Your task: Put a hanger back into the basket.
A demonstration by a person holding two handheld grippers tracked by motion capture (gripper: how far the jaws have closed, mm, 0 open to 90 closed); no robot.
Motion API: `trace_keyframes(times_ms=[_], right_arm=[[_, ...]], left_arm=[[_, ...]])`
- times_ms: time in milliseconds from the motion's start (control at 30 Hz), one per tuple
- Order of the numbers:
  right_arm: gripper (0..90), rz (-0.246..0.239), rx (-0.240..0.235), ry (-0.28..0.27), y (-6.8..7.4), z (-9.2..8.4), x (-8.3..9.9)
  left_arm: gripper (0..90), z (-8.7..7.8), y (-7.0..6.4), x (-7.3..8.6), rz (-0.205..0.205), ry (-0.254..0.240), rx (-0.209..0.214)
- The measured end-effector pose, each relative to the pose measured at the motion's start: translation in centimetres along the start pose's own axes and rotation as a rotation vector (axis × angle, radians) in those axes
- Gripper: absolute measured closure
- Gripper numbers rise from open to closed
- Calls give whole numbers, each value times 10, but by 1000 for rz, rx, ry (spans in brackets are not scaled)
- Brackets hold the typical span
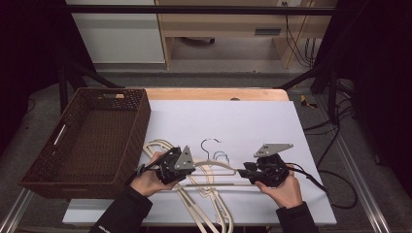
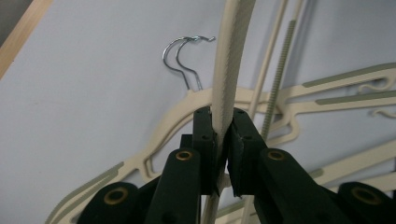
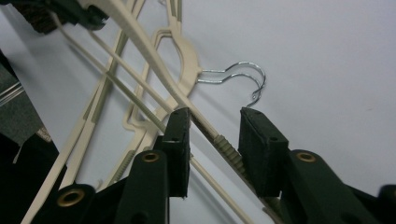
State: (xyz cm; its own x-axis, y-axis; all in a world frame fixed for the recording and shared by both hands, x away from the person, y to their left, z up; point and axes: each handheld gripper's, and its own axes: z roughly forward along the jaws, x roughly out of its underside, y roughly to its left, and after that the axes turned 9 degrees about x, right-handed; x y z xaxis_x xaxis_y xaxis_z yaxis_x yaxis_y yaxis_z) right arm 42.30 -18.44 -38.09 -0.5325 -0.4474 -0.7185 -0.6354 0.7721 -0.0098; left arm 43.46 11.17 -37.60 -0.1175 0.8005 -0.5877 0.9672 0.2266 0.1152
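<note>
high view: left hand-held gripper (image 1: 171,167) and right hand-held gripper (image 1: 252,171) at either end of a cream plastic clothes hanger (image 1: 214,170) over the white surface (image 1: 272,121), brown woven basket (image 1: 87,141) left, dim room beyond | left gripper view: jaws clamped on hanger arm (image 2: 227,93); keep it pinched | right gripper view: jaws apart, hanger's ribbed end (image 3: 229,149) between pads, unpressed; clear it sideways.

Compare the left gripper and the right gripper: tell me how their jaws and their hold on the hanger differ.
The left gripper has its jaws clamped tight on the cream hanger; the right gripper has its jaws standing apart, pads not pressing on the hanger that passes between them. In the high view the left gripper sits beside the brown basket, the right one out over the white mat. Both are black, two-jawed, and hand-held at opposite ends of one hanger.
</note>
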Motion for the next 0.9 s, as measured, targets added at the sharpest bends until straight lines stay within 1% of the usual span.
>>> trace_keyframes(times_ms=[67, 133, 167, 200, 267, 333, 367, 433, 467, 500, 567, 633, 667, 800, 900], right_arm=[[598, -9, 11, -29, -1, -2, 0], [554, -19, 15, -63, -2, -4, 0], [517, -18, 18, -84, -2, -4, 0], [485, -16, 25, -107, -2, -5, 0], [410, -30, 39, -163, -3, -7, 0], [319, -26, 47, -215, -4, -8, 0], [289, -22, 58, -233, -4, -9, 0], [262, -31, 89, -275, -5, -10, 1], [241, -30, 93, -300, -7, -11, 1], [220, -15, 90, -319, -8, -12, 2], [201, 14, 86, -331, -13, -13, 4], [181, 30, 89, -338, -17, -14, 6], [172, 30, 86, -335, -18, -15, 6], [144, 56, 83, -342, -24, -16, 10], [126, 66, 83, -338, -28, -17, 13]], left_arm=[[835, -3, -6, -2, -8, -8, 6], [844, -5, -12, -3, -20, -25, 21], [849, -6, -14, -4, -20, -23, 25], [854, -6, -17, -5, -27, -34, 28], [864, -7, -21, -6, -32, -44, 29], [868, -8, -25, -7, -56, -65, 23], [868, -8, -25, -7, -64, -69, 8], [868, -10, -25, -5, -87, -81, 13], [868, -11, -24, -4, -98, -92, 16], [868, -12, -24, -3, -115, -101, 15], [868, -16, -22, -3, -135, -114, -1], [869, -22, -20, -3, -153, -129, -21], [869, -25, -19, -3, -161, -138, -27], [868, -46, -13, -4, -197, -185, -49], [868, -66, -8, -6, -208, -208, -85]])
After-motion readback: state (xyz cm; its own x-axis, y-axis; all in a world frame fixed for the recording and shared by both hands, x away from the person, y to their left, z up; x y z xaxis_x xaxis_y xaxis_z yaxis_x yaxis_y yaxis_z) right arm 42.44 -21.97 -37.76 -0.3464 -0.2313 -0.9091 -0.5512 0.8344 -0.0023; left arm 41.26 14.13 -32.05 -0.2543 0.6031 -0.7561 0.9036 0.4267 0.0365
